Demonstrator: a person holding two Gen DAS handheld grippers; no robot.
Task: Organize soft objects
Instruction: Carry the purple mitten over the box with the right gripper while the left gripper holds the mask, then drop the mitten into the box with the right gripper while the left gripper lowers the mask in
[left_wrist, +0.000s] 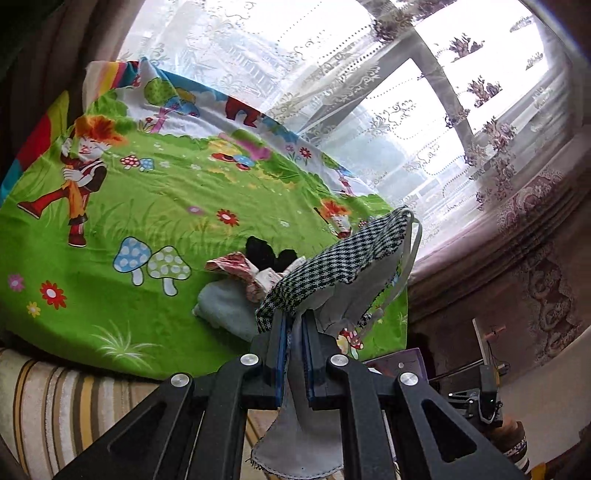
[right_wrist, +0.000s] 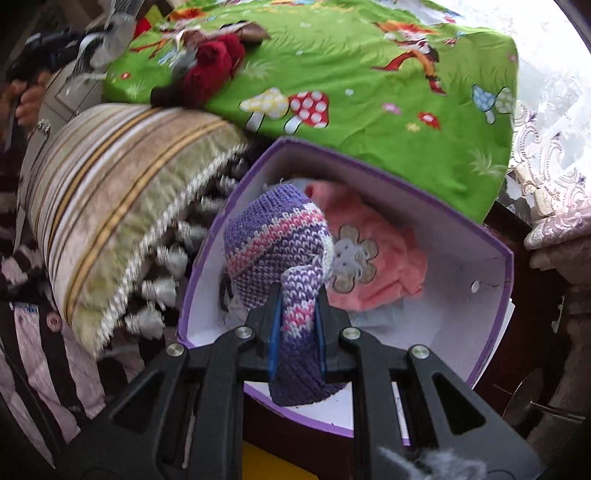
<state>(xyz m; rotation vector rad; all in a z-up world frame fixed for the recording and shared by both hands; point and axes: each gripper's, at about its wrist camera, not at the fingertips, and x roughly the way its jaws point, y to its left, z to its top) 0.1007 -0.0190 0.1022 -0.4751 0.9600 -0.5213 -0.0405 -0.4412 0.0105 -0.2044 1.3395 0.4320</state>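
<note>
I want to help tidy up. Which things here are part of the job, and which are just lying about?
Part of the job:
- purple knitted hat, in the right tongs
- checked cloth, in the left tongs
- purple box
- pink flower garment, inside the box
- red woolly thing

Just lying about:
- green cartoon sheet
- striped cushion
- lace curtain

The purple-rimmed white cardboard box (right_wrist: 491, 291) has its near corner hidden behind the claw, and the striped fringed cushion (right_wrist: 110, 206) to the claw's left is motion-blurred.
</note>
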